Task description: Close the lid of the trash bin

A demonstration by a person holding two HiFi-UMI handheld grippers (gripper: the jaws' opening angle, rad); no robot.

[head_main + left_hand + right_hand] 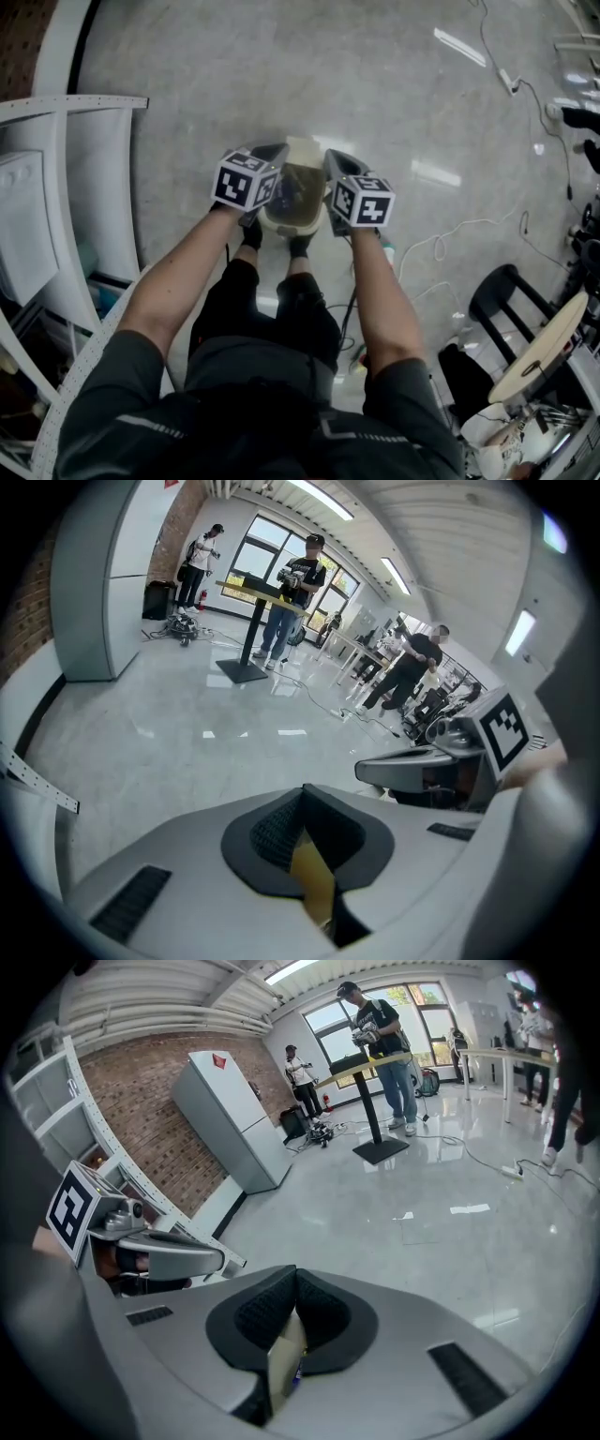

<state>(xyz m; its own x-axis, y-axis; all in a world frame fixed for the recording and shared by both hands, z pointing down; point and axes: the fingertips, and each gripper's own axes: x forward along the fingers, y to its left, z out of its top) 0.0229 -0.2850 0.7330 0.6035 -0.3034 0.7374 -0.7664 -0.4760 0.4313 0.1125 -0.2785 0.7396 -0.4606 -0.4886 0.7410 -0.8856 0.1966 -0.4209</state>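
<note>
From the head view I look down on a small beige trash bin (293, 195) on the floor in front of the person's feet. Its pale lid (303, 150) stands at the far rim, and I cannot tell how far it is raised. My left gripper (269, 153) hangs over the bin's left rim and my right gripper (336, 163) over its right rim. In the left gripper view the pads (277, 832) meet, with only the yellowish bin (314, 878) showing below them. In the right gripper view the pads (323, 1314) also meet, above the beige bin (281, 1368).
A white shelving rack (66, 187) stands close on the left. A black chair (506, 300), a round table (544, 347) and loose cables (450, 234) lie to the right. Farther off are people at a standing desk (253, 621) and a white cabinet (234, 1119) by a brick wall.
</note>
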